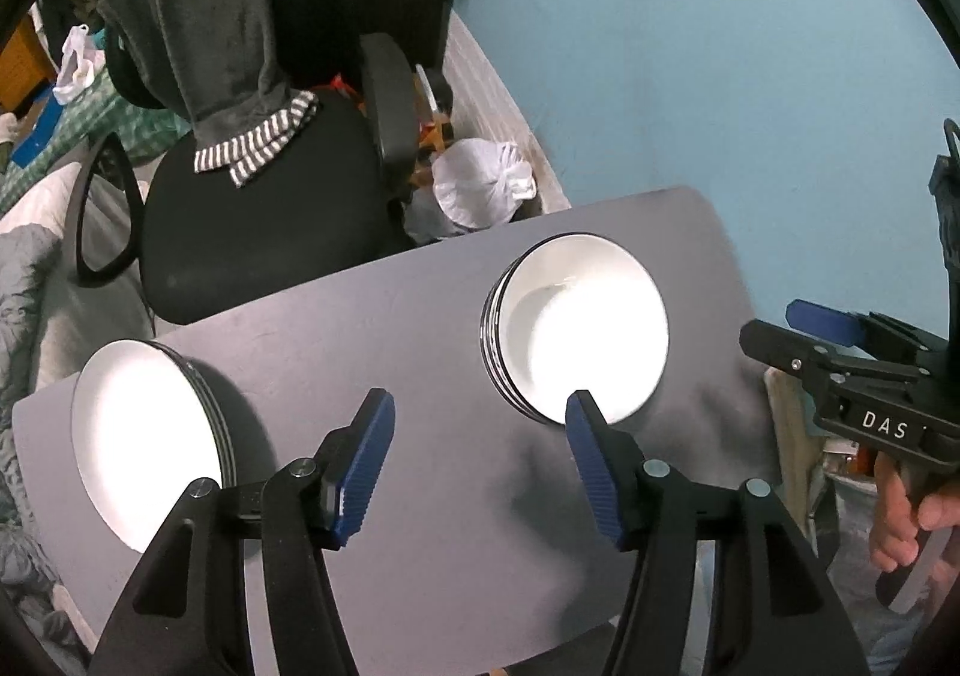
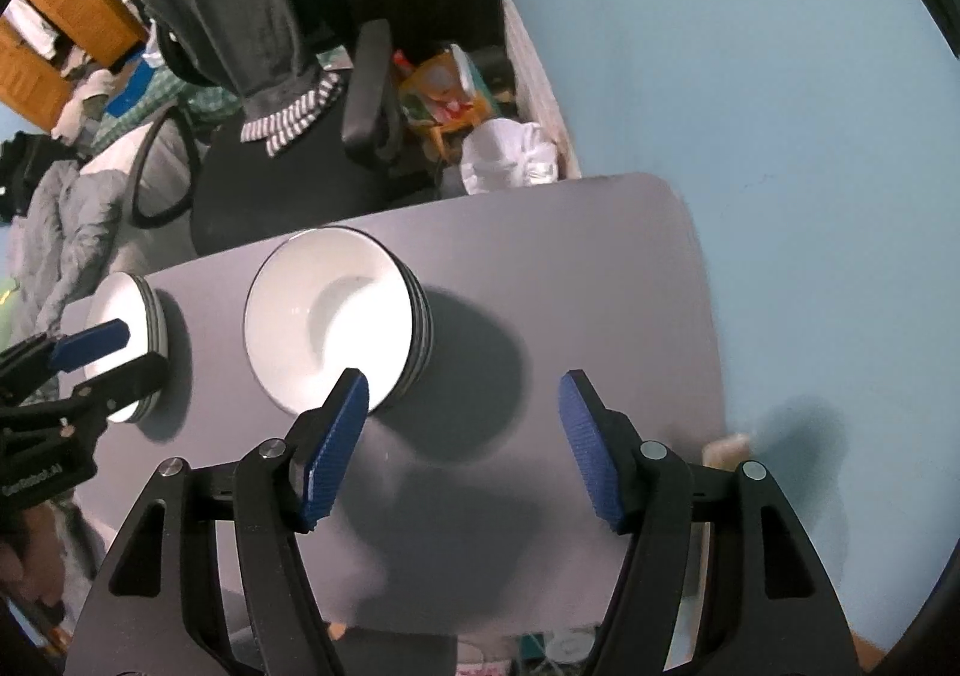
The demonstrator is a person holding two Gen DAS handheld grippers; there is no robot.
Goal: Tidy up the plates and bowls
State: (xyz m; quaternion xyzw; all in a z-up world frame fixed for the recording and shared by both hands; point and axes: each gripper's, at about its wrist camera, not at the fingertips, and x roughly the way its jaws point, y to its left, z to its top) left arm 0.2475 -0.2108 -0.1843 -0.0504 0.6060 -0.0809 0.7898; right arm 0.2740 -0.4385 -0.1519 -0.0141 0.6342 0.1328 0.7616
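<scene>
1. while both stacks already sit on the grey table (image 1: 372,316), your task's things lie like this: the stack of bowls (image 1: 576,328) stands toward the middle, and the stack of plates (image 1: 150,436) sits at the table's left edge, well apart from the bowls.
2. seen from your right gripper (image 2: 462,430), the bowls (image 2: 336,316) lie ahead and to its left, the near rim just past the left blue pad; from your left gripper (image 1: 480,460) the same rim sits behind the tip of the right pad.
3. the bowls therefore lie between your two tools, about equally near to each; the plates are nearer your left. being round, neither stack has a long axis to line up with.
4. both pairs of jaws stand spread with only bare table between them; nothing is pinched.
5. my judgement: any grab must go for a rim edge, so shift sideways, not straight down.
6. beyond the table's far edge stand a black office chair (image 1: 258,208) with a grey towel (image 1: 204,27) draped over it.
</scene>
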